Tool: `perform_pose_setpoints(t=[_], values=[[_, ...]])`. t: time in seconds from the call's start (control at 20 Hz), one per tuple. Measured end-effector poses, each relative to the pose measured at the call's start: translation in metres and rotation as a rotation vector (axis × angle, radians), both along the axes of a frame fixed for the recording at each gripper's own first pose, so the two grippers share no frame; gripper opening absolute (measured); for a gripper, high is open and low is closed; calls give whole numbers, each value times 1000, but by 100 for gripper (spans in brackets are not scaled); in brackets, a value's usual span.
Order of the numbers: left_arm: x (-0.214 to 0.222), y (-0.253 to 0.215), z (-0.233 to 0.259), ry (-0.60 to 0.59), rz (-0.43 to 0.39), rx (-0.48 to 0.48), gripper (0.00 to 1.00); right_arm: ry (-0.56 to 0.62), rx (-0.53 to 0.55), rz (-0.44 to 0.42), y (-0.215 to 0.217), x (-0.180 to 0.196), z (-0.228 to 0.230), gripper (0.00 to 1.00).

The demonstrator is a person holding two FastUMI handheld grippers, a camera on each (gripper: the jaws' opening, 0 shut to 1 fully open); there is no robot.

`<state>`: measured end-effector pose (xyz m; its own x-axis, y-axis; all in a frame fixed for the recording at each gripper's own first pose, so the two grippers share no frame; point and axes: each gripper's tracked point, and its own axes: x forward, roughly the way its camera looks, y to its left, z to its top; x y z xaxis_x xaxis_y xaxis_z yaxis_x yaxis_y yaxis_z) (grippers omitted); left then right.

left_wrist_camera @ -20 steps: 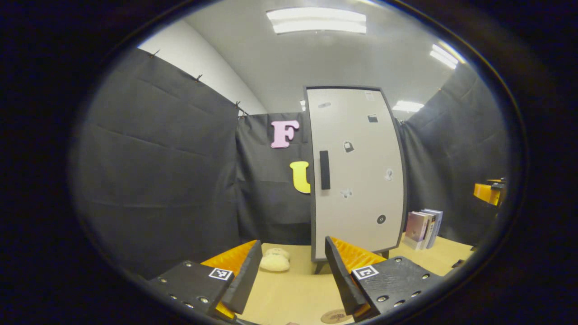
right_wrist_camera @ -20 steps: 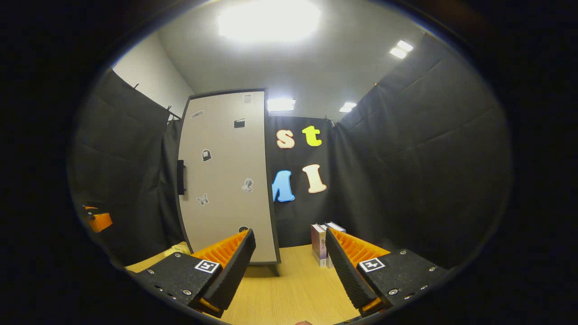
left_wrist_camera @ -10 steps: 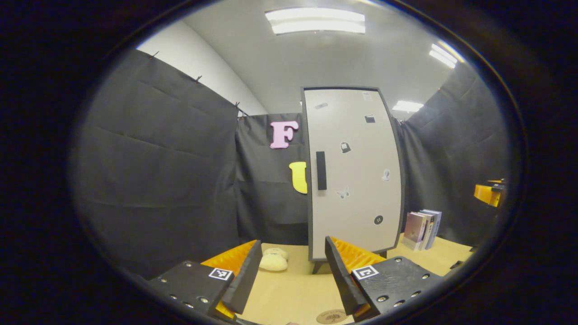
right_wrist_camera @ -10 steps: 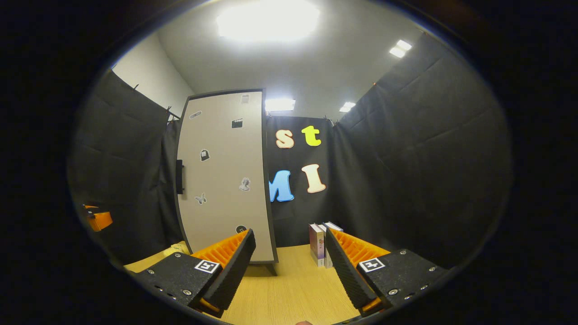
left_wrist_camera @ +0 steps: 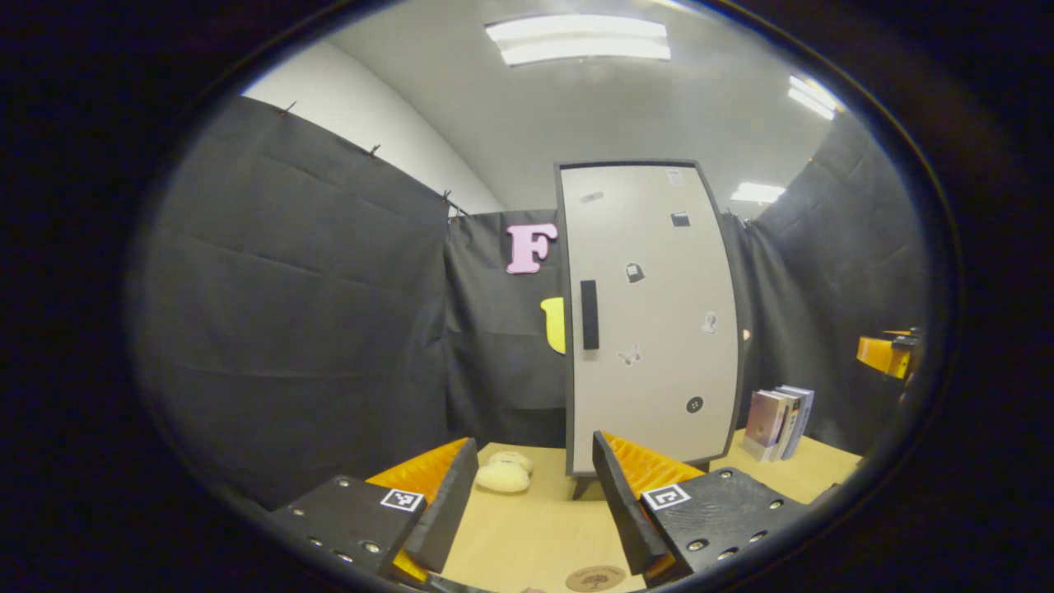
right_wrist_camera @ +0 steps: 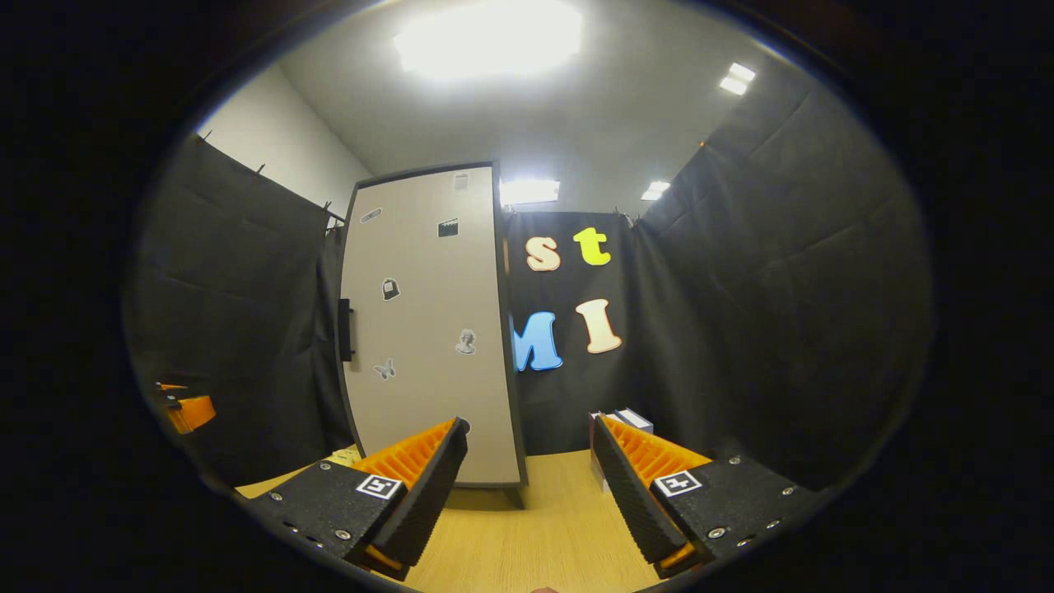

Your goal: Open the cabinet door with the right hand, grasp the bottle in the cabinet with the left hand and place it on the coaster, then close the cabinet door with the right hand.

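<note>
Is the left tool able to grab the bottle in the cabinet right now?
Probably not yet. The cabinet door is shut, so it stands between the open left tool and anything inside. The bottle is hidden behind it. The right tool, also open, would likely have to pull the handle first.

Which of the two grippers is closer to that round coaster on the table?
Left. The coaster lies just ahead of the left gripper, between its open fingers. The right gripper faces bare table beside the cabinet.

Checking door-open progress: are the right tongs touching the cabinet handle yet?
Apart. In the right gripper view the right tongs are open low over the table, with the cabinet door's handle far ahead, up on its left edge.
</note>
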<state>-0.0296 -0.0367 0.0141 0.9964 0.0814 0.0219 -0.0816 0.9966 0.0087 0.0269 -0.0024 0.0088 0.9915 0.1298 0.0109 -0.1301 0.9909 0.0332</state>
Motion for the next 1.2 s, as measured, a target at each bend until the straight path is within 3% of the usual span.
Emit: perform_pose_setpoints(t=[0.35, 0.7, 0.75, 0.8, 0.95, 1.05, 1.2], values=[[0, 28, -1, 2, 22, 14, 80, -39, 20, 79, 53, 35, 27, 95], [5, 91, -8, 1, 87, 19, 80, -70, 16, 139, 124, 67, 51, 95], [4, 100, -8, 1, 98, 21, 75, -75, 22, 149, 134, 71, 53, 95], [4, 109, -9, 0, 110, 23, 80, -76, 25, 159, 144, 74, 54, 95], [5, 131, -12, 5, 137, 36, 81, -63, 23, 186, 173, 85, 54, 95], [3, 144, -15, 7, 156, 42, 75, -60, 27, 203, 193, 94, 55, 95], [1, 162, -19, 12, 181, 46, 75, -58, 25, 215, 217, 108, 57, 95]])
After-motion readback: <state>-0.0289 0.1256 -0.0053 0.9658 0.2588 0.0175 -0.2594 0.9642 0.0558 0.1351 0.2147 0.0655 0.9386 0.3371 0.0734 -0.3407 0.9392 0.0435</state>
